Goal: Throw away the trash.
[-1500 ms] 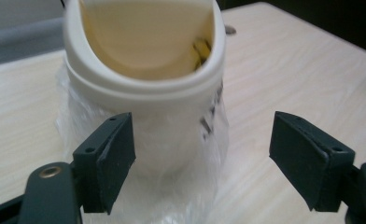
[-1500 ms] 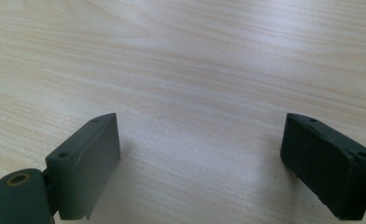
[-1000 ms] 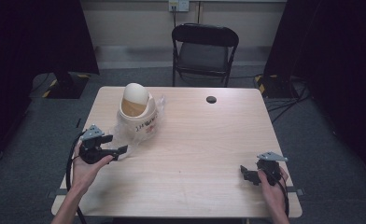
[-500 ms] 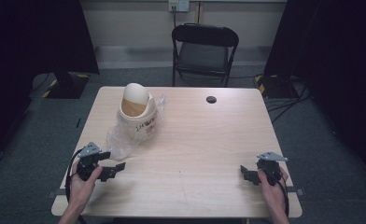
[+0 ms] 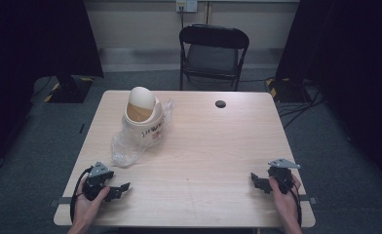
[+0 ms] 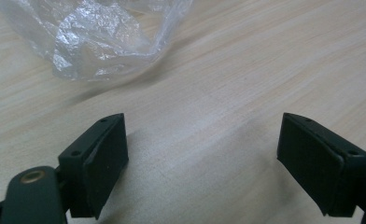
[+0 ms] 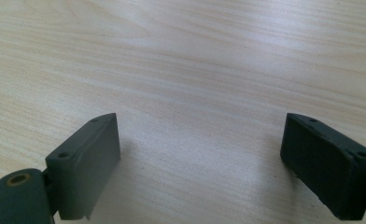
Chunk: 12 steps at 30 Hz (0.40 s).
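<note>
On the left side of the tabletop, near the front edge, a hand holds the left gripper. Its jaws are spread wide apart with nothing between them. In the left gripper view, the left gripper sits low over the bare wood, and a crinkly clear plastic bag lies ahead of it, not touching it.

A little farther back on the left half stands a cream bin with a round swing lid on top. It has dark writing and a small red mark on its side. The plastic bag spills out from under it toward the front of the tabletop.

Near the far edge, right of the middle, there is a small black round thing. I cannot tell what it is. Behind the tabletop stands a black folding chair on the grey floor.

On the right side, near the front edge, the other hand holds the right gripper. In the right gripper view, the right gripper also has its jaws spread wide, with just bare wood between them.
</note>
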{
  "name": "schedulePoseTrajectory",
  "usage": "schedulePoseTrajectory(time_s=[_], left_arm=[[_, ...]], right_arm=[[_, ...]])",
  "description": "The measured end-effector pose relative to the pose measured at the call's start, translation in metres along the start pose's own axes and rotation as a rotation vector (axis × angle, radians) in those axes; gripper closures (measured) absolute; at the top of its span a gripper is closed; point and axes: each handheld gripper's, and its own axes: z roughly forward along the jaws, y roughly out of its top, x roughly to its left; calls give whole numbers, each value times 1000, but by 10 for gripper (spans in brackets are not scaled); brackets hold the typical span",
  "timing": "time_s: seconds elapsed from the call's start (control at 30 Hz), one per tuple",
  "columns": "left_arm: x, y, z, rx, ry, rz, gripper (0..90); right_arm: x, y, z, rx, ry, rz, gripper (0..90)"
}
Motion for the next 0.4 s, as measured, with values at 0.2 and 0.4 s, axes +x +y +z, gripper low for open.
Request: schedulePoseTrajectory(time_s=[0.2, 0.4], left_arm=[[-4, -1, 5, -1, 44, 66, 135], [-4, -1, 5, -2, 47, 64, 133]], right_arm=[[0, 0, 0, 0, 1, -1, 112], [0, 0, 0, 0, 1, -1, 112]])
